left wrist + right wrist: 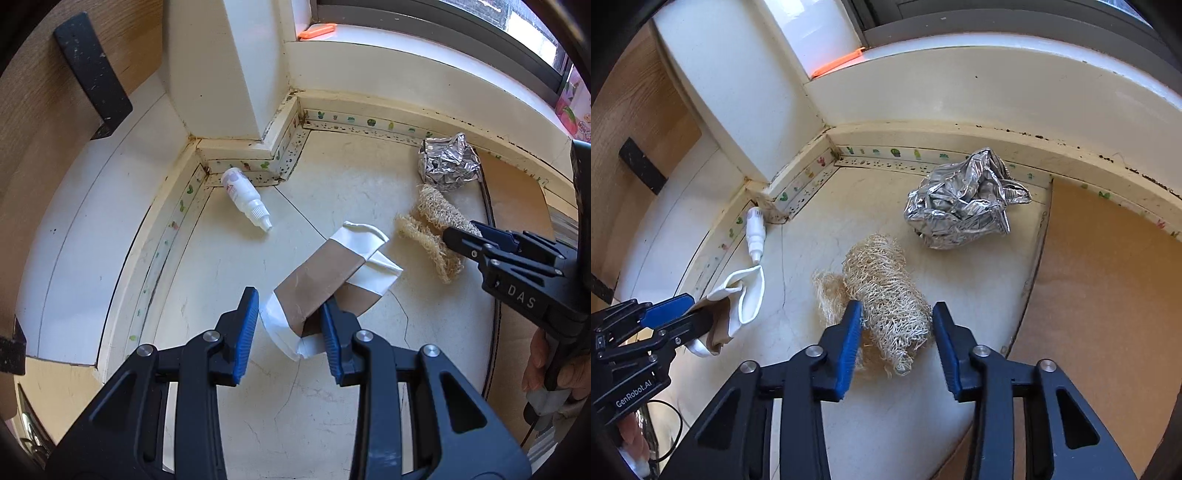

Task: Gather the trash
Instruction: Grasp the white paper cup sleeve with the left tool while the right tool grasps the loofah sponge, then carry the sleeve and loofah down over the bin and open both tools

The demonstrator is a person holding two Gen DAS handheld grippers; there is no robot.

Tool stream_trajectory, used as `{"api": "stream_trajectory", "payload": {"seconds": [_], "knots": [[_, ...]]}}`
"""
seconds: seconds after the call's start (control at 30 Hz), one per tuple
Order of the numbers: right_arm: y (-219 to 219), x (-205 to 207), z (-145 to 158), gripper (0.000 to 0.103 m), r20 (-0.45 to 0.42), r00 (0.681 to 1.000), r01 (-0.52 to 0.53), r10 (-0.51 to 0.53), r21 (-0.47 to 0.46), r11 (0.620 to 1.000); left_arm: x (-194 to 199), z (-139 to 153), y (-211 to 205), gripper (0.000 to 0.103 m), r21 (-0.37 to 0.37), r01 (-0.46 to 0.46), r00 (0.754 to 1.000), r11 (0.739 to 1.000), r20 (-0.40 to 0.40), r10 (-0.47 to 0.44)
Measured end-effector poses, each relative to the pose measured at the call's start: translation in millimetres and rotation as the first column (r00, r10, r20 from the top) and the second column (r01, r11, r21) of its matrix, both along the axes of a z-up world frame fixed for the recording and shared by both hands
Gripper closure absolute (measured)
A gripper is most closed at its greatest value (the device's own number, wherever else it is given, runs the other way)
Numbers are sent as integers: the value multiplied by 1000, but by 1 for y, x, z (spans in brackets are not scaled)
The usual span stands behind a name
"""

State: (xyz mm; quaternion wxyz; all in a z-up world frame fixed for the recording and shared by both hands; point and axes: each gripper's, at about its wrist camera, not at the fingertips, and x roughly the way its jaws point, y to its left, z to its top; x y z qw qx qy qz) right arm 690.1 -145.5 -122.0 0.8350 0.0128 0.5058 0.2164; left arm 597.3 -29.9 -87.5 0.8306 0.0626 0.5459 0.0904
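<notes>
A folded brown-and-white paper wrapper (325,269) hangs between the blue pads of my left gripper (290,297), which is shut on its lower end. In the right wrist view the same wrapper (746,295) sticks out of the left gripper (700,306). A beige loofah piece (886,295) lies on the pale floor between the fingers of my right gripper (897,306). The left pad brushes its fibres and a thin gap shows at the right pad, so it is open. From the left wrist view the right gripper (465,232) sits over the loofah (428,229).
A crumpled foil ball (960,206) lies beyond the loofah near the skirting. A small white bottle (245,197) lies in the wall corner. A brown sheet (1108,277) covers the floor at right. An orange item (317,30) rests on the windowsill. Wooden furniture (37,92) stands left.
</notes>
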Motion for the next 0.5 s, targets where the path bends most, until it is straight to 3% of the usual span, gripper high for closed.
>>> {"api": "stream_trajectory", "payload": {"seconds": [0.23,0.5], "knots": [[3,-45,36,69,55,998,1,0,-14,1000,-25,14,-2,73,-22,9,1000,1000,18,-9],[-2,-113,85,69,134,991,16,-13,-18,1000,-81,40,-1,73,-47,42,998,998,50,-39]]}}
